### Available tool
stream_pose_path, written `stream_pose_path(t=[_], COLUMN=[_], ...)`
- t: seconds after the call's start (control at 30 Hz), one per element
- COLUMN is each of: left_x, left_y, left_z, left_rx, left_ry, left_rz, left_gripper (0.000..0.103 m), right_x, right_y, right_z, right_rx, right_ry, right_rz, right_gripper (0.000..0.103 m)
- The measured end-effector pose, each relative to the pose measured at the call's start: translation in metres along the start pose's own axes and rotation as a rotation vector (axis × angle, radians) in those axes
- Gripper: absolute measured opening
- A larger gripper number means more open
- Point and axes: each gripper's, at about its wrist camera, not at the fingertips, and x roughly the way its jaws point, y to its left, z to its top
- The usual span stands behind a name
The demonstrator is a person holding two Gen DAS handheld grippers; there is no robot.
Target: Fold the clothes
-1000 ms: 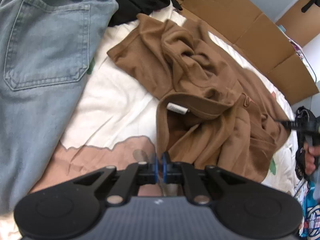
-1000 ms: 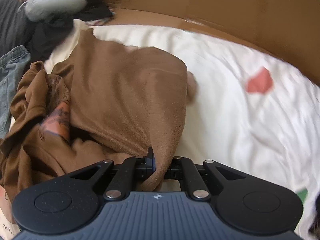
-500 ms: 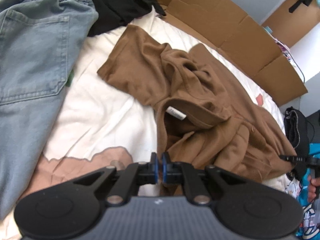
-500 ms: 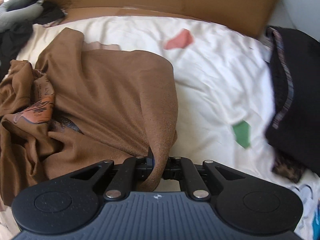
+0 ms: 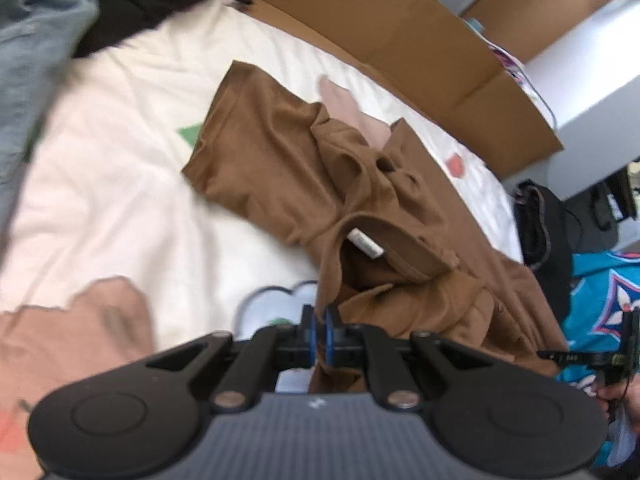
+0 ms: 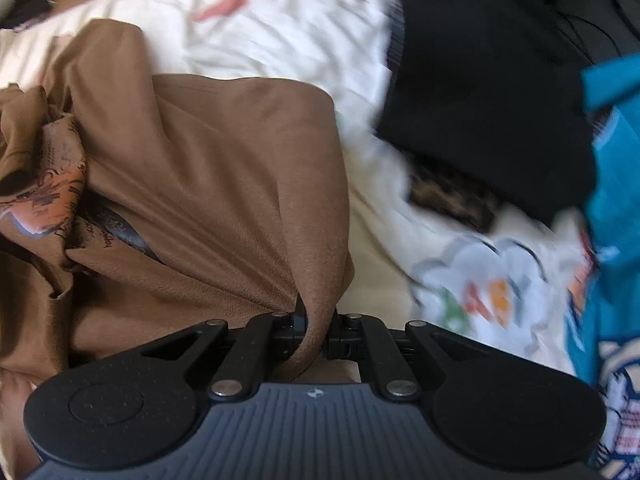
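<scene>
White bedding [image 5: 120,200] with cartoon prints carries a crumpled brown shirt [image 5: 280,168], white neck label [image 5: 365,243] unreadable, orange graphic [image 6: 48,196] blurred. Left gripper [image 5: 319,334] and right gripper [image 6: 316,332] each pinch its fabric tightly.

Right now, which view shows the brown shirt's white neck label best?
The left wrist view: the white neck label lies exposed inside the brown shirt collar. The right wrist view shows only shirt fabric and print, no label.

bare white sheet [image 5: 120,200] open left of brown shirt [image 5: 280,168], cardboard wall [image 5: 400,40] behind, black garment [image 6: 480,80] crowding right
</scene>
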Motion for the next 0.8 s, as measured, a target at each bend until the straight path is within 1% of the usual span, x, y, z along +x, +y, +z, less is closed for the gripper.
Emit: stream_pose_path(t=[0.07, 0.13, 0.2, 0.23, 0.27, 0.3, 0.33, 0.37, 0.43, 0.5, 0.57, 0.63, 0.8], left_x=[0.003, 0.004, 0.003, 0.002, 0.0, -0.003, -0.005, -0.006, -0.01, -0.013, -0.015, -0.016, -0.022], left_y=[-0.007, -0.012, -0.012, -0.01, -0.008, -0.006, -0.004, -0.002, -0.001, 0.0, 0.002, 0.003, 0.006], left_z=[-0.002, -0.005, -0.006, -0.007, -0.006, -0.006, -0.006, -0.006, -0.007, -0.01, -0.012, -0.014, -0.019], left_rx=[0.008, 0.02, 0.025, 0.023, 0.016, 0.011, 0.006, 0.003, -0.003, -0.013, -0.023, -0.03, -0.035], left_ry=[0.008, 0.013, 0.015, 0.015, 0.015, 0.015, 0.014, 0.011, 0.003, -0.005, -0.009, -0.011, -0.014], left_rz=[-0.023, -0.031, -0.028, -0.025, -0.024, -0.021, -0.018, -0.015, -0.008, -0.002, 0.004, 0.01, 0.03], left_gripper=[0.005, 0.005, 0.005, 0.005, 0.005, 0.005, 0.005, 0.005, 0.005, 0.005, 0.005, 0.005, 0.005], right_x=[0.0, 0.001, -0.001, -0.002, -0.005, -0.008, -0.012, -0.016, -0.02, -0.025, -0.029, -0.026, -0.003], right_y=[-0.013, -0.024, -0.024, -0.024, -0.022, -0.019, -0.016, -0.013, -0.012, -0.007, 0.003, 0.015, 0.055], right_z=[-0.011, -0.02, -0.023, -0.024, -0.023, -0.021, -0.02, -0.017, -0.006, 0.008, 0.025, 0.041, 0.083], right_rx=[0.028, 0.065, 0.068, 0.066, 0.055, 0.041, 0.027, 0.016, -0.003, -0.028, -0.057, -0.077, -0.143], right_ry=[0.032, 0.08, 0.083, 0.079, 0.072, 0.062, 0.052, 0.045, 0.027, 0.0, -0.038, -0.061, -0.109], right_rz=[-0.014, -0.003, 0.002, 0.001, -0.007, -0.019, -0.031, -0.039, -0.037, -0.028, -0.014, 0.016, 0.113], right_gripper=[0.003, 0.005, 0.01, 0.016, 0.028, 0.033, 0.046, 0.054, 0.056, 0.061, 0.067, 0.068, 0.068])
